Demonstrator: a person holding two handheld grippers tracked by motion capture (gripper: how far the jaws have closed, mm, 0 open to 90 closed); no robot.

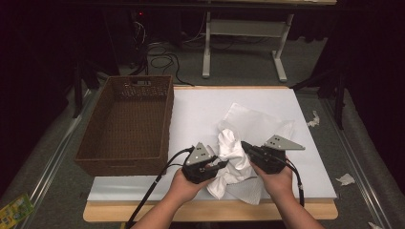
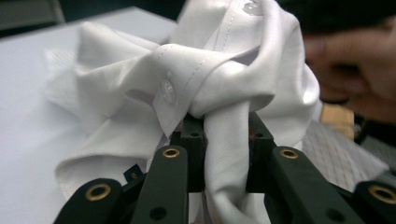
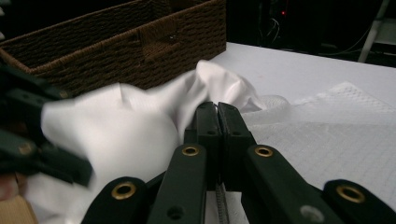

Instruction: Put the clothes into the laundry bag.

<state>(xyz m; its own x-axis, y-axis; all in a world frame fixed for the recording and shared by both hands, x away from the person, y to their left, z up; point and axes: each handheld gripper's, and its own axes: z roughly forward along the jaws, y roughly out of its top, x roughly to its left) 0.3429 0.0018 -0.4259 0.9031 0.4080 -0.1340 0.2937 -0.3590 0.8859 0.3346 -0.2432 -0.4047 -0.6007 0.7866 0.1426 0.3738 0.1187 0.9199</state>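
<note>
Surface was a white board on a light wood top, edges of the wood showing at the front. Room around it was dark: grey carpet, a white desk frame beyond the far edge, black cables coiled on the floor behind the basket. Paper scraps lay on the floor right of the surface, well away from the basket.

Basket sat on the surface's left side: brown woven wicker, rectangular, deep walls, a handle slot in the far end.

Shirt was right of the basket, near the front edge, bunched between the two grippers. White smooth woven cloth, crumpled into a knot-like wad, with a stitched placket and clear buttons seen in the left gripper view. Under and behind it lay a towel, white, thin, with a quilted grid texture, spread flat farther from the basket.

Left gripper sat between basket and shirt, black jaws, grey three-cornered plate on top. Jaws were clamped on a twisted band of the shirt; cloth filled the gap.

Right gripper was on the shirt's far side from the basket, same build. Jaws were pressed together with a thin edge of shirt pinched at the tips; pads nearly met.
</note>
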